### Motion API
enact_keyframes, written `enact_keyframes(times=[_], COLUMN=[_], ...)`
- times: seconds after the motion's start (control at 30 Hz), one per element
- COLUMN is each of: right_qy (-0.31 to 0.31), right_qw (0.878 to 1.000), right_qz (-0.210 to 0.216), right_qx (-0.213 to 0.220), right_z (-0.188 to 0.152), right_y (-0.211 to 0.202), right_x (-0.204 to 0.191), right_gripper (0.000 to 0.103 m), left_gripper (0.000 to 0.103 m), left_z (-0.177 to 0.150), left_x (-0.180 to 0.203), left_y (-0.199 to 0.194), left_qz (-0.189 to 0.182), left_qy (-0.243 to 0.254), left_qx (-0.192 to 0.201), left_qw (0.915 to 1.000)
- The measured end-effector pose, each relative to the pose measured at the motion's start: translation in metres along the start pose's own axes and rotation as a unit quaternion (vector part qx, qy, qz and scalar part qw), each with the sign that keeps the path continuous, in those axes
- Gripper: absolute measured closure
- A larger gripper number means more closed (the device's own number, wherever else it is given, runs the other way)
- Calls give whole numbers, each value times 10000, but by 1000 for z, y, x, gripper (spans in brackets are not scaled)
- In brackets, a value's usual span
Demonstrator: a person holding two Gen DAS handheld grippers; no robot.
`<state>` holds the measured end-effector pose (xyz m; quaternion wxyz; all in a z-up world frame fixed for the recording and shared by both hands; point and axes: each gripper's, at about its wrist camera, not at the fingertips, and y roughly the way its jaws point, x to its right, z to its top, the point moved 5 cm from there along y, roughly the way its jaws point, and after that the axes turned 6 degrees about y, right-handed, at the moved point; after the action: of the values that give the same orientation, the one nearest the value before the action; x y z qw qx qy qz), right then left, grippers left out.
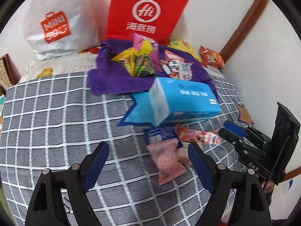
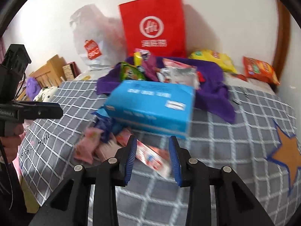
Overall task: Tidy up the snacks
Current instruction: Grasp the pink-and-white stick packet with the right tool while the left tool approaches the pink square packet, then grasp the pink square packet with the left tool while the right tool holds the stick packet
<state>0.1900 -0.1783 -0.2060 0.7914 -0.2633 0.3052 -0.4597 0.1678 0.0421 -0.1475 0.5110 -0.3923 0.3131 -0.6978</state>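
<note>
Right gripper (image 2: 152, 157) has its blue pads parted a bit with a long red-and-white snack packet (image 2: 153, 159) lying on the grey checked bedspread (image 2: 235, 141) between them, not pinched as far as I can tell, while the left gripper (image 1: 148, 167) hangs wide open and empty over a pink foil snack pouch (image 1: 167, 162). Further out, past the light blue cardboard box (image 1: 186, 101), there's a heap of snacks on a purple towel (image 1: 112, 82), plus yellow (image 2: 214, 59) and orange (image 2: 260, 70) chip bags by the wall. I'd say most of the sorting is still left.
</note>
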Motion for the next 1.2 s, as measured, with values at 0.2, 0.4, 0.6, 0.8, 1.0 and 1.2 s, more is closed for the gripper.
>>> enact_keyframes(times=[0.2, 0.4, 0.6, 0.8, 1.0, 1.2], right_qy=[-359, -406, -425, -8, 136, 249], right_qw=[9988, 9971, 9972, 9981, 9908, 9955], right_qz=[114, -48, -130, -532, -1339, -868], right_qx=[-318, -644, -598, -313, -168, -279], right_z=[0, -26, -42, -48, -59, -61], right_y=[35, 48, 46, 21, -5, 5], right_x=[-24, -15, -17, 15, 60, 70], right_gripper=[68, 66, 84, 84, 83, 67], left_gripper=[18, 18, 18, 18, 26, 61], left_z=[-3, -6, -12, -24, -27, -25], left_x=[-16, -9, 16, 27, 37, 30], left_y=[-4, 7, 31, 53, 74, 76], left_qz=[114, 39, -79, 5, 52, 435], left_qy=[-161, -99, 64, 95, 63, 27], left_qx=[23, -70, -303, -536, -661, -528], left_qw=[9998, 9999, 9995, 9985, 9978, 9977])
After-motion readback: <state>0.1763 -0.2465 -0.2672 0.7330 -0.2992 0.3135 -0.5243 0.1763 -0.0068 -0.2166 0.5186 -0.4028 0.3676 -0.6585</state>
